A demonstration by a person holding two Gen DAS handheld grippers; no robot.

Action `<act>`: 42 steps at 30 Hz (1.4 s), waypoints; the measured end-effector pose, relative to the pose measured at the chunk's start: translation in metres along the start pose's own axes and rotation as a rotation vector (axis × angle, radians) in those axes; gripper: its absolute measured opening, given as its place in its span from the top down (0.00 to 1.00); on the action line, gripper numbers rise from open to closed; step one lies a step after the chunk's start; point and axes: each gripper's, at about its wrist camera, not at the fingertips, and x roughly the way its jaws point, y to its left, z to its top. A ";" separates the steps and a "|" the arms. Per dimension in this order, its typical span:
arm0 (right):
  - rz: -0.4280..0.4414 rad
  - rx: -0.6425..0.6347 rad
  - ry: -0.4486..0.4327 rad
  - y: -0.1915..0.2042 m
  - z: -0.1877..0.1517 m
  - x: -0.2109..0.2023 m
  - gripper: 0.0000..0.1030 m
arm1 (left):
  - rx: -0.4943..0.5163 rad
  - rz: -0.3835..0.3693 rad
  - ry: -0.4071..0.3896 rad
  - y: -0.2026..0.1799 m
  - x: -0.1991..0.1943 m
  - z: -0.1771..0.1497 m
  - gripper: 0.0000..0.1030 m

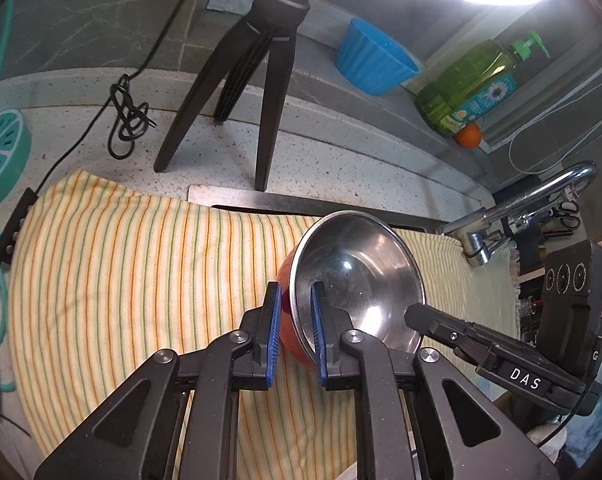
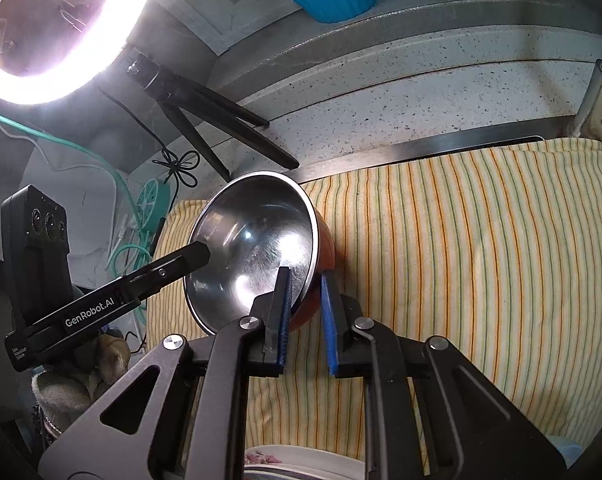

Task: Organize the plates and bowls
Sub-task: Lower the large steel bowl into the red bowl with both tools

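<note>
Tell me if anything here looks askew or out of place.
The steel bowl with the orange outside is tipped up on its side over the striped cloth, not sitting flat. Both the left gripper and the right gripper straddle opposite sides of its rim. Nothing looks spilled or damaged.

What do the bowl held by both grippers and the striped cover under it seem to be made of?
The bowl looks like polished stainless steel inside, going by its mirror-like glints and reflections, with a glossy orange-red outer coat, perhaps enamel or paint. The striped cover looks like woven cotton cloth: matte, softly wrinkled, with a frayed fringe at one edge. The left gripper and right gripper each have their jaws across the rim.
</note>
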 end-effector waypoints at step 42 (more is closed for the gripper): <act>0.154 -0.297 0.092 0.116 -0.152 -0.066 0.86 | -0.154 0.013 -0.258 0.036 -0.172 -0.176 0.88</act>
